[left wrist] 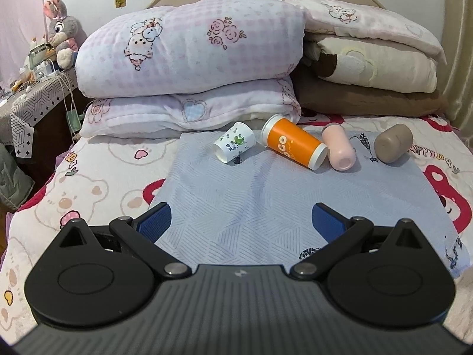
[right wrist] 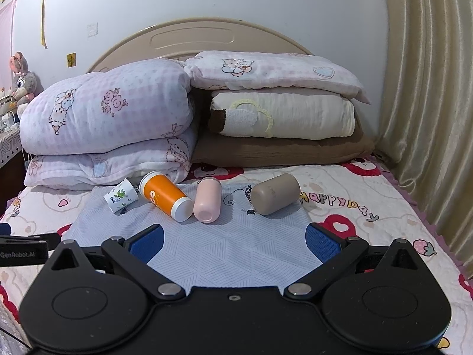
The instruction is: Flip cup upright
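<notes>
Four cylindrical cups lie tipped at 12 o'clock on a ribbed grey mat [left wrist: 236, 207]: paper cup [left wrist: 235, 147], orange cup [left wrist: 294, 145], pink cup [left wrist: 338, 150], matte taupe cup [left wrist: 392, 143]. Left gripper [left wrist: 241, 220] and right gripper [right wrist: 233, 241] gape wide, empty, above the quilted bed [right wrist: 369, 222].

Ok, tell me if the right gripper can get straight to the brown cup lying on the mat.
Probably yes. The right gripper is open, the brown cup lies on its side just ahead, apart from the pink cup, with bare mat between.
</notes>
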{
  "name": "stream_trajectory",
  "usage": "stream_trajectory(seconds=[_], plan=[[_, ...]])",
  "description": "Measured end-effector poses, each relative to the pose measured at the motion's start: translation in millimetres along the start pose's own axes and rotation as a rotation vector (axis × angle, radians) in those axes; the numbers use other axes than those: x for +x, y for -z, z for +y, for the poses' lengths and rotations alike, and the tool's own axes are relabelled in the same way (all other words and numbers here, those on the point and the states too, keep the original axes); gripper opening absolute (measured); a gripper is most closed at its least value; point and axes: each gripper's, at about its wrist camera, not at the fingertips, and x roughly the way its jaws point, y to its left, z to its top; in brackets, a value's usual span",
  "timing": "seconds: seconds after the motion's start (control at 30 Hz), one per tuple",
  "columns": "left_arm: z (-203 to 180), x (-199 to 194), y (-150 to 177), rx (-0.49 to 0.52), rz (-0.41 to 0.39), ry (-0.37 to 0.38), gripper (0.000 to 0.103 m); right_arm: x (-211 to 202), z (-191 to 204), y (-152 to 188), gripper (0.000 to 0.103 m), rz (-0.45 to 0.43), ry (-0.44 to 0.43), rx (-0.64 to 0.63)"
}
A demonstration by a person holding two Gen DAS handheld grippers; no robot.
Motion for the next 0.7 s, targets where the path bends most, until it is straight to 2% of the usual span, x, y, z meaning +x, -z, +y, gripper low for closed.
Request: stream_trajectory(seconds=[0.2,0.4,0.7], plan=[[-4,-2,2,0.036,-0.031,0.001,0.103,1,0,2,0.103,0.004,0.005,0.000],[-2,-6,2,-0.001,-0.044,0.065,0.103,2,-1,4,0.103,0.006,0.006,-0.003],[-3,-16,4,0.005,-0.092,0.043,0.103,2,-3,2,0.103,0.009,0.015,-0.004]])
